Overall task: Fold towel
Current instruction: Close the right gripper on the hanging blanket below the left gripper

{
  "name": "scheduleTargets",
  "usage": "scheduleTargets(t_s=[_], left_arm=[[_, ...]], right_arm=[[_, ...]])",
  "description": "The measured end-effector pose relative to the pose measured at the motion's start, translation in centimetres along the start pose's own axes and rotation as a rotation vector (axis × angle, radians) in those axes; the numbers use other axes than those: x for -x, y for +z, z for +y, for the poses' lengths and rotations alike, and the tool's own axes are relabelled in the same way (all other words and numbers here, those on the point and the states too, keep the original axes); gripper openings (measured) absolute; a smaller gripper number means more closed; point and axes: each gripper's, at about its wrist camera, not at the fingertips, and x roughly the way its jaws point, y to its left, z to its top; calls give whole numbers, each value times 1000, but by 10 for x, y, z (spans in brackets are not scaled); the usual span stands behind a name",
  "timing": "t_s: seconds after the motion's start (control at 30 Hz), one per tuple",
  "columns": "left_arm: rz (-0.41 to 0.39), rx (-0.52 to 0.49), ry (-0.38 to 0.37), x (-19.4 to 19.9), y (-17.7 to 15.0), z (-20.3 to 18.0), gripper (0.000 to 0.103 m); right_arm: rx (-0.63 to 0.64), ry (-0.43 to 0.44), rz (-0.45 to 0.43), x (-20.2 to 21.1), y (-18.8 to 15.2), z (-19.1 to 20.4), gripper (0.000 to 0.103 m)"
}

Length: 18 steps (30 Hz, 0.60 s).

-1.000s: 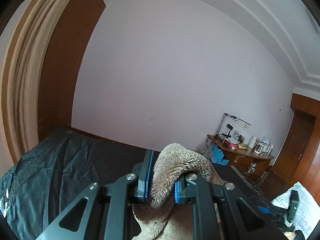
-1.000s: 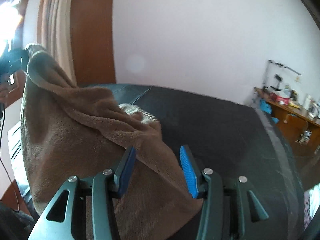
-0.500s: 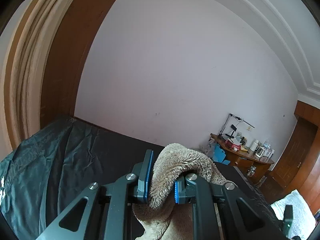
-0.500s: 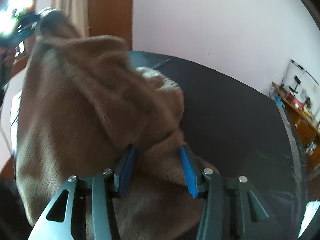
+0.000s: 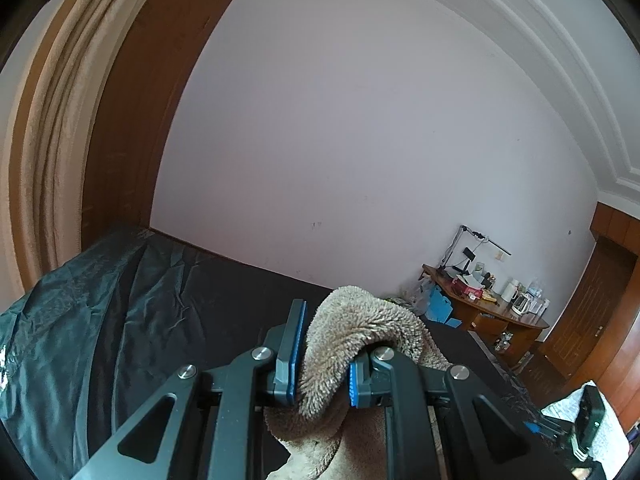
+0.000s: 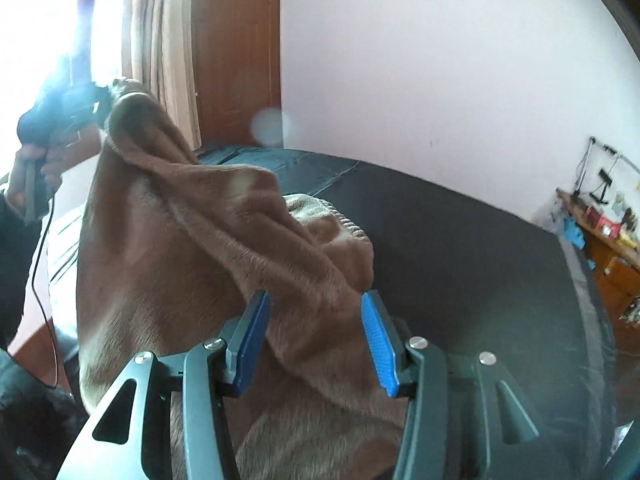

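Left wrist: left claw [image 5: 322, 354] clenches towel [image 5: 352, 328]; right claw [image 6: 316, 340] gapes around it above bed [image 6: 460, 240].

Left gripper [image 5: 322, 354]: dark grey-blue metal linkage arms with triangular cutouts, silver round screw heads, blue ribbed pads [image 5: 353, 384] on the fingers. Right gripper [image 6: 316, 340]: same build, brighter blue pads [image 6: 378, 344]. A thin black cable [image 6: 40, 256] hangs by the person's dark sleeve [image 6: 12, 240].

The towel [image 6: 192, 264] is fluffy brown pile cloth, the bed cover [image 5: 100, 320] a dark, faintly glossy, wrinkled fabric.
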Motion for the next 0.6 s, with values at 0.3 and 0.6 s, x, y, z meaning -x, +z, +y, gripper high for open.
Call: scheduleTargets(t_s=[0.3, 0.6], left_arm=[[14, 20, 9, -10, -3, 7, 18], [35, 32, 19, -25, -7, 13, 18]], right_arm=[[-70, 115, 88, -46, 0, -16, 50], [-146, 207, 119, -64, -12, -14, 19]])
